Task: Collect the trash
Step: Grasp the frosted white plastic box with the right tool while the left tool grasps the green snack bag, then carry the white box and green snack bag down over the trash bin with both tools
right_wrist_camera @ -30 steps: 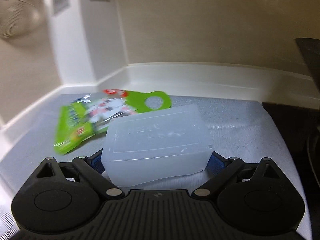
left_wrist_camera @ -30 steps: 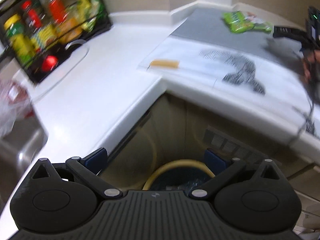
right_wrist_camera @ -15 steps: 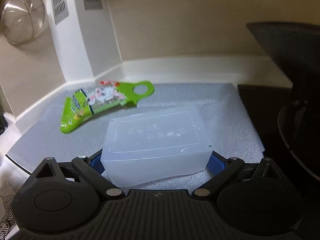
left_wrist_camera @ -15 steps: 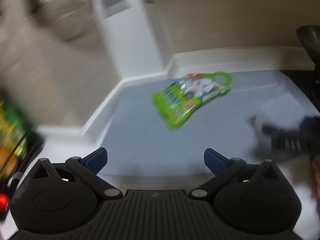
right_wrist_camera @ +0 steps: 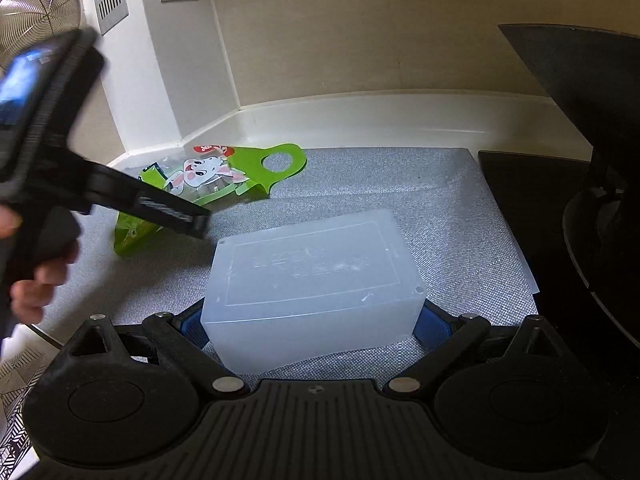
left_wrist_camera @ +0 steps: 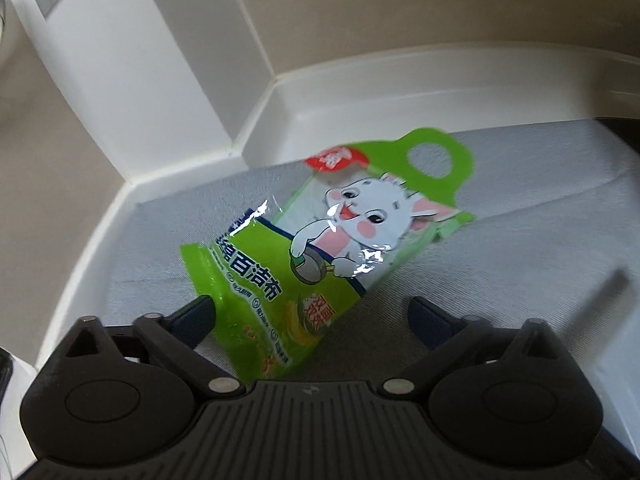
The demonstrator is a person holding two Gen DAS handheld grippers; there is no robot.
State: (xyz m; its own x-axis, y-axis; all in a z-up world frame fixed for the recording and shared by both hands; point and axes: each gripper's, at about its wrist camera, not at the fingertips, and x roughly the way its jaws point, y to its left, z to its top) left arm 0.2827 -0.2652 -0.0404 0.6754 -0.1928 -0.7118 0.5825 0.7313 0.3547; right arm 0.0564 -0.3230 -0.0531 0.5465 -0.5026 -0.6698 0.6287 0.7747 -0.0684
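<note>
A green plastic wrapper with a white rabbit lies flat on the grey mat in the counter corner. My left gripper is open, its fingers on either side of the wrapper's near end, just above it. The wrapper also shows in the right wrist view, partly behind the left gripper's fingers. My right gripper is shut on a translucent white plastic box, held just above the mat.
A white raised counter rim and a white column close off the corner behind the wrapper. A black stove with a dark pan lies to the right. A wire strainer hangs on the left wall.
My left gripper has swung from the bin under the counter to the corner and come down over the green wrapper. My right gripper has pulled back a little with the box.
</note>
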